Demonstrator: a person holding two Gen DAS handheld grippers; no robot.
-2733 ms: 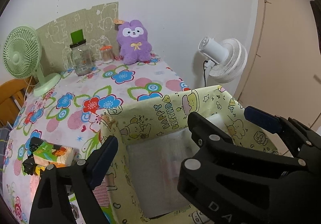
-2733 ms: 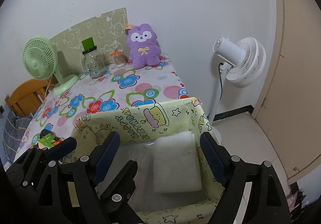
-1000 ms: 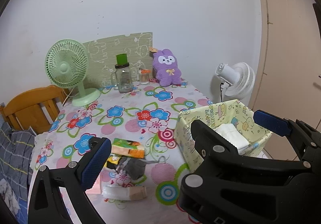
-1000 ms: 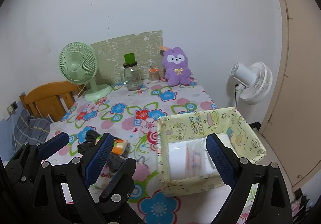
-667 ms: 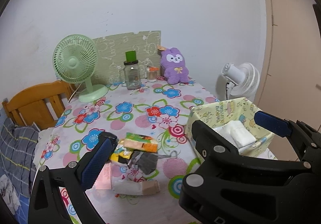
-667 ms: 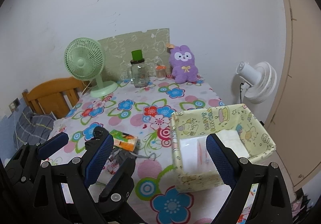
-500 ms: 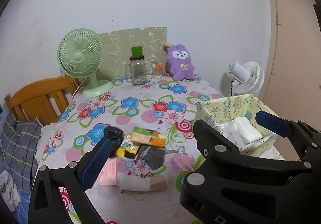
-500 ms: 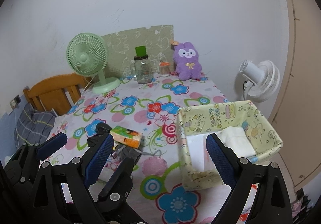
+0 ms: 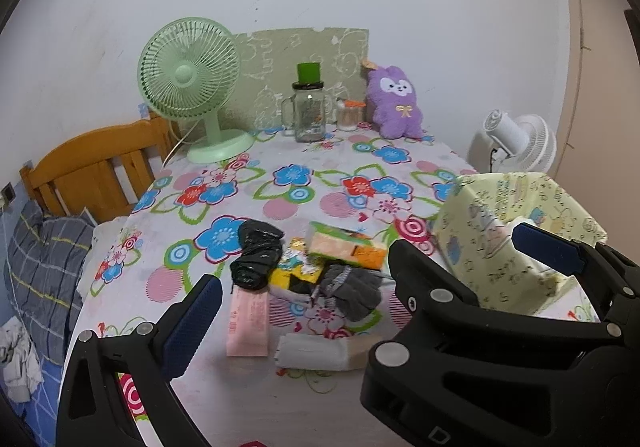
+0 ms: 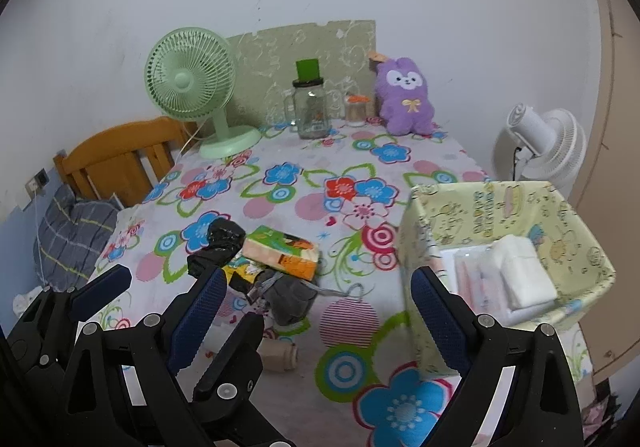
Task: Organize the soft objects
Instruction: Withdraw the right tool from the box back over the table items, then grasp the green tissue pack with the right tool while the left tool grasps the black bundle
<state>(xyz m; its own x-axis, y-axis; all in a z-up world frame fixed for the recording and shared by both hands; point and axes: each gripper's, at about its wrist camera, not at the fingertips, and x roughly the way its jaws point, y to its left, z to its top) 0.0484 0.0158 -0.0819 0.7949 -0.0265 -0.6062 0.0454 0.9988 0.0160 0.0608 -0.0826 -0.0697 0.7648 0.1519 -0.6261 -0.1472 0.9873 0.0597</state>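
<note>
My left claw is spread wide, jaws well apart, gripping nothing and touching nothing. My right claw is equally released and empty. Both hang above the near edge of the table.

The pile of soft things lies ahead of and between the left claw's fingers: black bag, grey glove, green-orange tissue pack, pink packet, white roll.

The yellow basket sits ahead-right of the right claw, just past its right finger. White folded cloth lies inside it.
</note>
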